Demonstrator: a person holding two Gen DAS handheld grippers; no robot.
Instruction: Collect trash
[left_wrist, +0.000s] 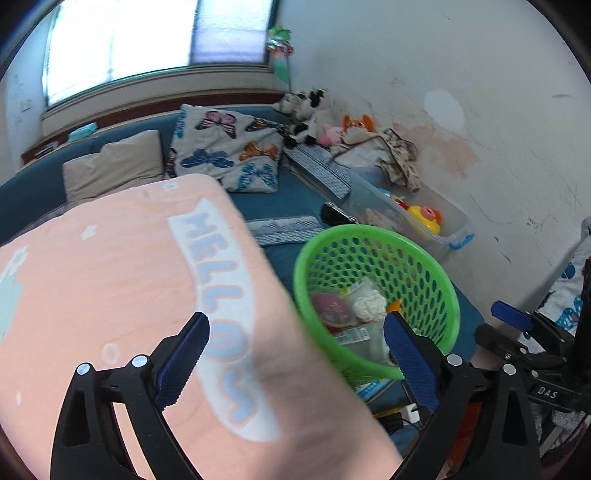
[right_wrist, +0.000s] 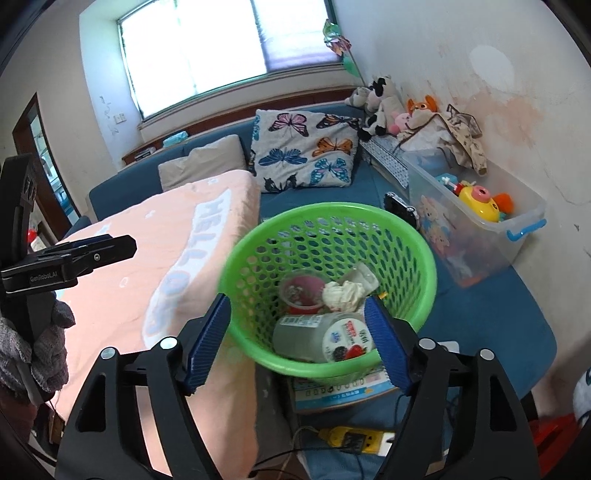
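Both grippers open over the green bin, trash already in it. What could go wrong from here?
1. The green basket seems to sit on a stack of booklets near the bed's edge; a nudge from the open right gripper might tip it.
2. The bottle lies high against the near rim and could roll out.
3. The open left gripper hovers over the peach blanket and may snag it.

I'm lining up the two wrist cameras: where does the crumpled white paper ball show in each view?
Left wrist: crumpled white paper ball lies inside the green basket, right of centre, beside the red-lidded cup.
Right wrist: paper ball lies in the basket, just above centre, over the plastic bottle.
Shared landmark: butterfly pillow.
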